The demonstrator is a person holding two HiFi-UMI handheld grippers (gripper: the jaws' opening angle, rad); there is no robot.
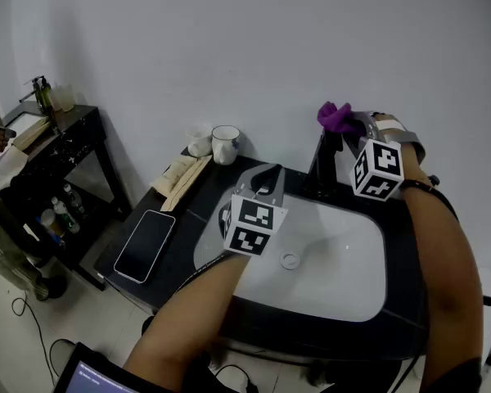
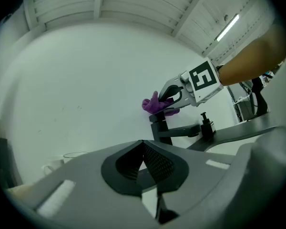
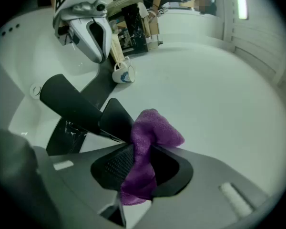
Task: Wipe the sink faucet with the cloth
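In the head view the right tool [image 1: 353, 128] held the purple cloth [image 1: 335, 117] at the top of the black faucet [image 1: 326, 164], which stood at the back rim of the white sink [image 1: 352, 281]. The left tool [image 1: 262, 183] hovered over the basin, and a phone [image 1: 145, 245] and a mug [image 1: 226, 144] sat off to the left on the dark desk [image 1: 198, 199]. The left gripper view showed what the head view could not: the left tool's jaws were together with nothing between them. It also gave a side-on look at the cloth [image 2: 155, 105] resting on the faucet's upright post [image 2: 160, 128]. The right gripper view showed the grip itself, the jaws clamped on a gathered fold with a loose puff of cloth [image 3: 152, 130] bulging past the tips against the faucet [image 3: 78, 109]. The cloth looked light, soft and limp (likely microfibre). I judged it would drape round the spout rather than push against it, so a pinch on a bunched middle suited it better than one on a thin edge.
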